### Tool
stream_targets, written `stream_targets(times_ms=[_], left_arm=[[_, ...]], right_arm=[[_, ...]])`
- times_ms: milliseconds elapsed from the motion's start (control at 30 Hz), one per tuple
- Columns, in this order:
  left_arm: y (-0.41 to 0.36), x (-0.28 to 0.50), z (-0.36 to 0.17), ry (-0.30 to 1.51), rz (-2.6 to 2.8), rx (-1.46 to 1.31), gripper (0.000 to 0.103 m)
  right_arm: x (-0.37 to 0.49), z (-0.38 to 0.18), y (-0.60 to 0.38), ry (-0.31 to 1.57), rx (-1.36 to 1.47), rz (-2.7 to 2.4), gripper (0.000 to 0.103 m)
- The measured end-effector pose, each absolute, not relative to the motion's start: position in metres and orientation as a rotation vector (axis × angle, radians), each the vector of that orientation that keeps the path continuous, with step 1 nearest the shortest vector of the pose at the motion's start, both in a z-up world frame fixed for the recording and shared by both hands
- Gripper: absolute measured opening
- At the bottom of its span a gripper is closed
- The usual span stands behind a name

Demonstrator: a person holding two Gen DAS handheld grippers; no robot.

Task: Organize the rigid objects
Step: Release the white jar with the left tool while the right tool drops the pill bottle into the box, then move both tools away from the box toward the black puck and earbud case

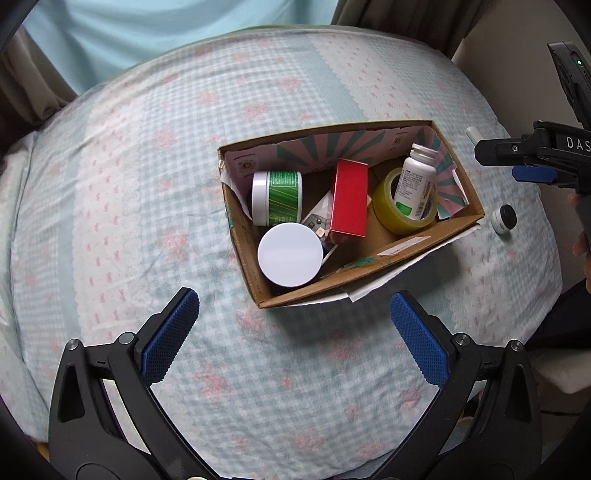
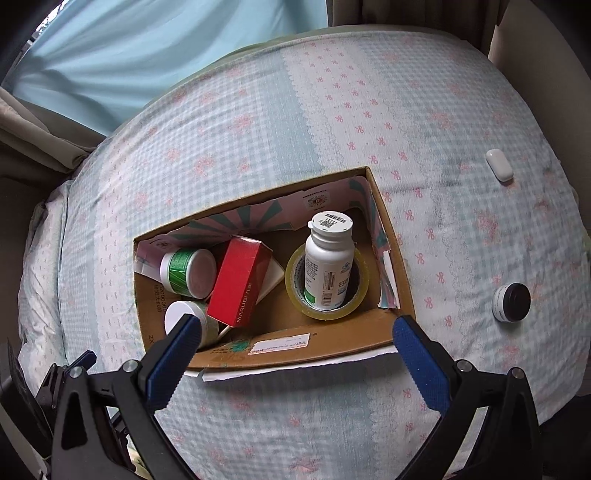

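Pale blue curtains (image 1: 122,33) hang behind a bed (image 1: 147,147) spread with a checked, pink-flowered cover, where your cardboard box (image 1: 373,275) sits open near the middle. Inside it, a white pill bottle (image 2: 327,266) stands upright within a roll of yellowish tape (image 2: 327,312) at the right end. A red carton (image 2: 238,282) leans in the centre, a green-labelled jar (image 2: 184,271) lies on its side at the left, and a white-lidded jar (image 1: 290,254) stands at the near left corner. Outside the box, a small black-capped jar (image 2: 511,302) lies on the cover to its right, and a small white case (image 2: 499,164) rests farther back, well apart from it. You hold your left gripper (image 1: 293,332) above the cover just short of the box, jaws wide apart and empty. Your right gripper (image 2: 295,349) hovers over the box's near wall, jaws likewise spread with nothing between them.
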State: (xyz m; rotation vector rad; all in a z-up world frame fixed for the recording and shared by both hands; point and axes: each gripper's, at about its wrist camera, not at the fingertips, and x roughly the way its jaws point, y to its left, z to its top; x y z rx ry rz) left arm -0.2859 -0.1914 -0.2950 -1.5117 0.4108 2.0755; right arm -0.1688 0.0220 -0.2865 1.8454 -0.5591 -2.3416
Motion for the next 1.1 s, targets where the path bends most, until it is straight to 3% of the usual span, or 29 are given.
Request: stream_targets(times_ms=[733, 1100], left_arm=[[-0.077, -0.208, -0.196, 0.32, 2.215, -1.286, 0.103], [0.042, -0.154, -0.184, 0.256, 2.284, -1.241, 0.103]], right_arm=[[-0.104, -0.164, 0.17, -0.277, 1.551, -2.572, 0.103], [-0.118, -0.166, 0.276, 0.064, 1.354, -2.521, 0.103]])
